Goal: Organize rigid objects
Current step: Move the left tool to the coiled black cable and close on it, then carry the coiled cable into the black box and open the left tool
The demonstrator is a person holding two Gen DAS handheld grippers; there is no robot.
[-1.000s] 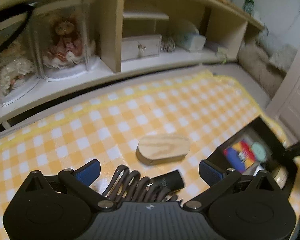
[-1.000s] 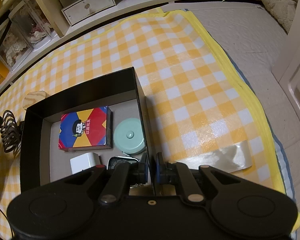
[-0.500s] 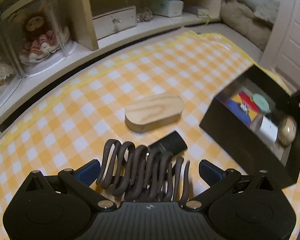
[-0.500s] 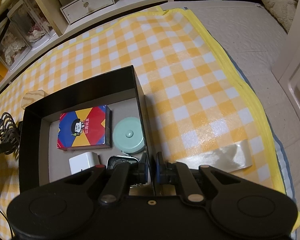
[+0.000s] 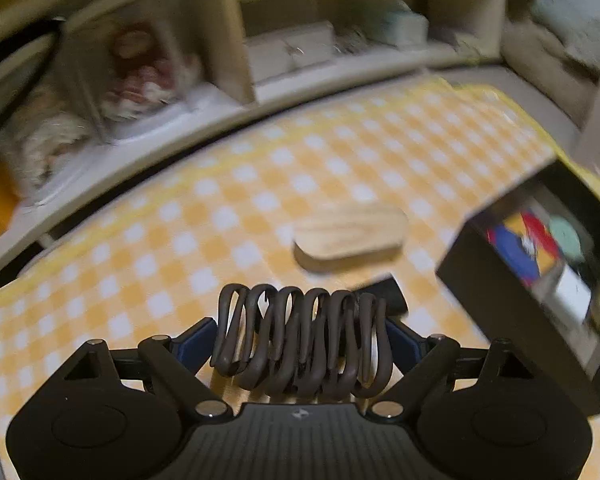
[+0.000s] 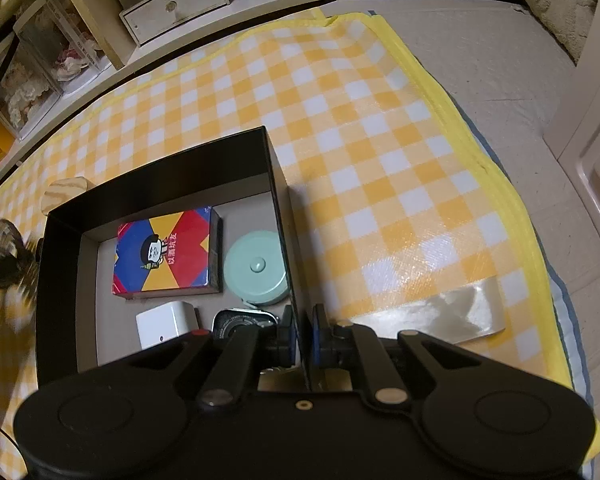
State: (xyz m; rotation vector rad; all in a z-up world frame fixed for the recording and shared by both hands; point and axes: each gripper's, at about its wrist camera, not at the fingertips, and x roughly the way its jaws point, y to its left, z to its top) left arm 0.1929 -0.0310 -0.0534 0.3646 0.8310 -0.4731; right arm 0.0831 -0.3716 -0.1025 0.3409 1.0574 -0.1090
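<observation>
My left gripper (image 5: 302,340) is shut on a dark brown wavy wire rack (image 5: 302,344), held above the yellow checked mat. Beyond it lie a small black bar (image 5: 384,294) and an oval wooden block (image 5: 350,236). The open black box (image 6: 160,184) stands on the mat; it also shows at the right in the left wrist view (image 5: 496,300). It holds a colourful card box (image 6: 166,252), a mint round case (image 6: 258,268), a white cube (image 6: 166,322) and a dark round item (image 6: 240,322). My right gripper (image 6: 302,336) is shut on the box's right wall.
A low shelf unit (image 5: 236,32) with doll cases and a small drawer box (image 6: 176,4) runs along the mat's far edge. The mat's yellow hem (image 6: 472,128) borders grey floor at the right. A clear tape strip (image 6: 444,312) lies on the mat.
My left gripper closed on the wire rack and lifted it off the mat, moving with blur. The right gripper stayed clamped on the box wall.
</observation>
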